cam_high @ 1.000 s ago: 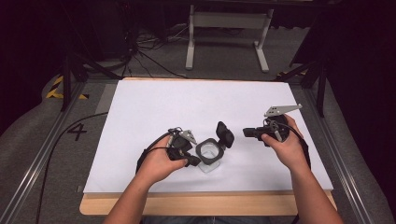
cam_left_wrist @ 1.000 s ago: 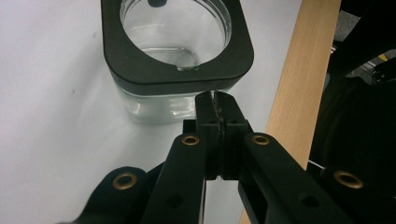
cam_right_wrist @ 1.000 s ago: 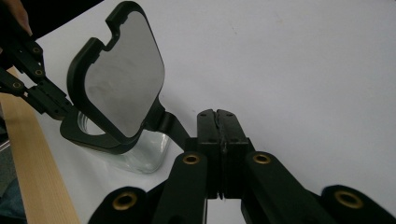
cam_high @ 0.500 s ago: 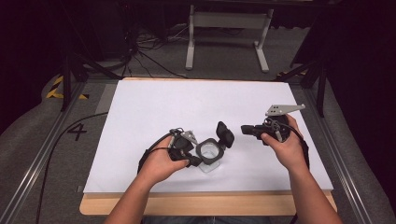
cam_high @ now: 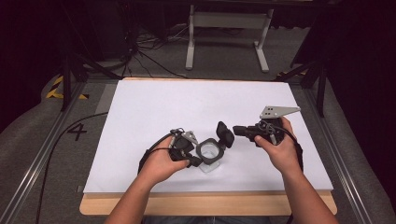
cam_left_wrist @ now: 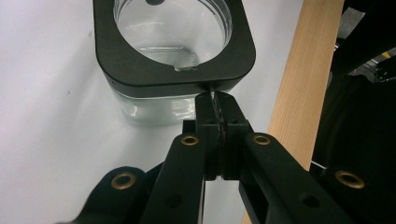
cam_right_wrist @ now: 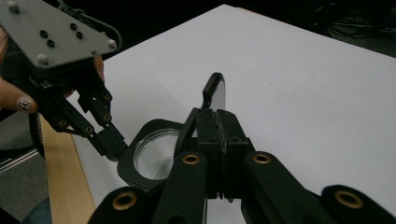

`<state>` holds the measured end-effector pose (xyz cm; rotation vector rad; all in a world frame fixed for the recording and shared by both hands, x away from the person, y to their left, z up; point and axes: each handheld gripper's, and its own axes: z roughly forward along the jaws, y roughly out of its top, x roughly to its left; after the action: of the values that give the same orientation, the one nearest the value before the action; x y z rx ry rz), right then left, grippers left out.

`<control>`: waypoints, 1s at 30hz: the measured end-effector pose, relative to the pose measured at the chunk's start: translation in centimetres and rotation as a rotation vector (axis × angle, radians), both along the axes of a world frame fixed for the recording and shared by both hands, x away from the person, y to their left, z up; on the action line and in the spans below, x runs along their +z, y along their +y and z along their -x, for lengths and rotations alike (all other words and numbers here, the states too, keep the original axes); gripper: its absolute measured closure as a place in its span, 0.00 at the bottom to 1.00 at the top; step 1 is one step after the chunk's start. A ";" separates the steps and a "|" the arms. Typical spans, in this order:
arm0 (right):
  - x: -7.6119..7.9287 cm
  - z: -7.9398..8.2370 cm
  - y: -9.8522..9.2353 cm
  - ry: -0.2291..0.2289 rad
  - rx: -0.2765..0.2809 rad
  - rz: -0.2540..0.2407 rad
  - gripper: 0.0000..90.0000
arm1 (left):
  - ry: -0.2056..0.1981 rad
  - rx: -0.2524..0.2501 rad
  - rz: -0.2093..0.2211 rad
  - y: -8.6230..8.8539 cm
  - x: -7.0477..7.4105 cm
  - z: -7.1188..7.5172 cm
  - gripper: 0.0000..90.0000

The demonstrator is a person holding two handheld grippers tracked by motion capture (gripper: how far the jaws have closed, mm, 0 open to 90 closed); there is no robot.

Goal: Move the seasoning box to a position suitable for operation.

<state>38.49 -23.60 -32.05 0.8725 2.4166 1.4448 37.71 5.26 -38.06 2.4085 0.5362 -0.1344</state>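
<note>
The jar (cam_left_wrist: 173, 60) is cut off by the top edge in the left gripper view. In the right gripper view, the right gripper (cam_right_wrist: 219, 140) hides the jar's near corner. Whether the left gripper (cam_high: 194, 161) touches the rim is too small to tell in the high view

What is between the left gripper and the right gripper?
In the high view, a clear jar with black square collar and open lid sits between left gripper and right gripper.
</note>
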 end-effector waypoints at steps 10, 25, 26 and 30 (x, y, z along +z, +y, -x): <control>0.2 0.6 0.9 -0.022 0.015 0.017 1.00 | -0.011 -0.008 -0.016 -0.1 0.1 0.0 0.99; -0.7 1.7 4.0 0.000 0.123 0.068 1.00 | 0.000 -0.012 -0.014 -0.2 0.0 0.1 0.99; -0.9 1.7 4.2 0.003 0.130 0.072 1.00 | 0.000 -0.012 -0.014 -0.2 0.0 0.1 0.99; -1.3 1.9 4.9 0.016 0.149 0.092 1.00 | 0.000 -0.012 -0.014 -0.2 0.0 0.1 0.98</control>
<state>36.56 -18.73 -33.39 0.7000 2.5856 1.3665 37.60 5.08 -38.11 2.4254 0.5242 -0.1365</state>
